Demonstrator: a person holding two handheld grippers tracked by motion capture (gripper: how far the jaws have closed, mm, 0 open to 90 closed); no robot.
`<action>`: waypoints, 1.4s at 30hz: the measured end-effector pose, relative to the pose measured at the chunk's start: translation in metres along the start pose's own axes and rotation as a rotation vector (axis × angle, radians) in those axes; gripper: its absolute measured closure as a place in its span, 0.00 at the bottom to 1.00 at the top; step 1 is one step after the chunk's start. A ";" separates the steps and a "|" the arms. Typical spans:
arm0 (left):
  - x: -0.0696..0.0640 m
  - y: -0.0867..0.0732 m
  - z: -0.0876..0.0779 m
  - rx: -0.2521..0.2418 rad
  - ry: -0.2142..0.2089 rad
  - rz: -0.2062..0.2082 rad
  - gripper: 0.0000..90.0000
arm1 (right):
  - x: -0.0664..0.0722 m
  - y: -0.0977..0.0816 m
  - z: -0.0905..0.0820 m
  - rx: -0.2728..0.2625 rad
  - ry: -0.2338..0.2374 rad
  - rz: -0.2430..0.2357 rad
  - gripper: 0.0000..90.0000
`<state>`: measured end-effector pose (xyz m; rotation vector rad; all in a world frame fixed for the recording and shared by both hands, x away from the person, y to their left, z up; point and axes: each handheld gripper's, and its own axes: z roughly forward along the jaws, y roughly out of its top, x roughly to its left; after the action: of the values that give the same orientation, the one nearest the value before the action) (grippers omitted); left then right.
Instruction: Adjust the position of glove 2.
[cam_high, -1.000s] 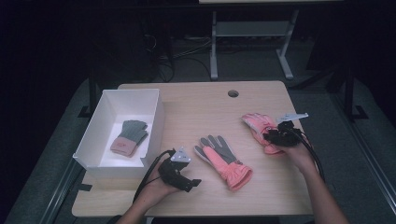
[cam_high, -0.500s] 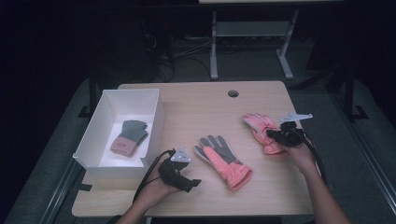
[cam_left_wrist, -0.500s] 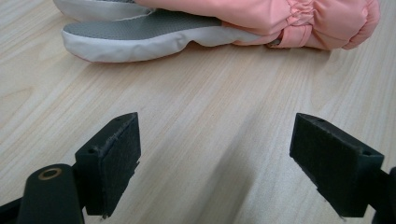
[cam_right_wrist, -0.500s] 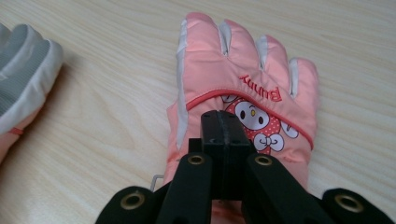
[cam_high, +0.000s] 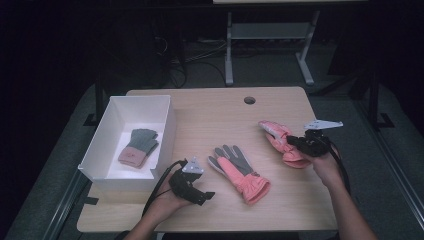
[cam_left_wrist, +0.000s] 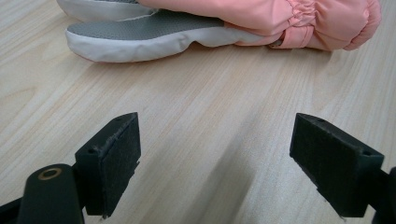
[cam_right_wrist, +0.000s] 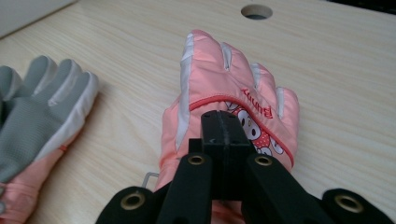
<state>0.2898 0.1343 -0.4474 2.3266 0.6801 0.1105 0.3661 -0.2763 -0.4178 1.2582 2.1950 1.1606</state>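
A pink glove with a cartoon print (cam_high: 274, 132) (cam_right_wrist: 219, 70) lies back up at the right of the wooden table (cam_high: 210, 120). My right gripper (cam_high: 295, 143) (cam_right_wrist: 223, 116) is shut on the fabric of its back near the cuff, which is raised a little. A second pink glove (cam_high: 241, 171) (cam_left_wrist: 261, 18) (cam_right_wrist: 42, 112) lies grey palm up at the middle. My left gripper (cam_high: 206, 195) (cam_left_wrist: 217, 140) rests low over bare table just in front of that glove, jaws wide open and holding nothing.
A white open box (cam_high: 100, 145) stands at the left with a grey and pink glove (cam_high: 138, 147) inside. A round cable hole (cam_high: 249, 100) (cam_right_wrist: 256, 11) sits near the table's far edge. Desk legs and cables stand on the dark floor beyond.
My right gripper has risen slightly over the printed glove and its cuff end has come up with it. The left hand has stayed where it was.
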 end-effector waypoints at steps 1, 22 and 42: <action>0.000 0.000 0.000 0.000 -0.001 -0.001 0.18 | 0.001 0.001 -0.001 -0.007 0.002 -0.002 1.00; -0.003 0.001 0.000 -0.013 0.007 0.008 0.17 | 0.052 0.017 -0.034 -0.080 0.113 -0.074 1.00; -0.003 0.000 -0.001 -0.018 0.011 -0.003 0.17 | 0.110 0.029 -0.023 -0.065 0.228 -0.139 1.00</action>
<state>0.2874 0.1333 -0.4462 2.3094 0.6851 0.1275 0.3081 -0.1874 -0.3712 0.9717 2.3414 1.3636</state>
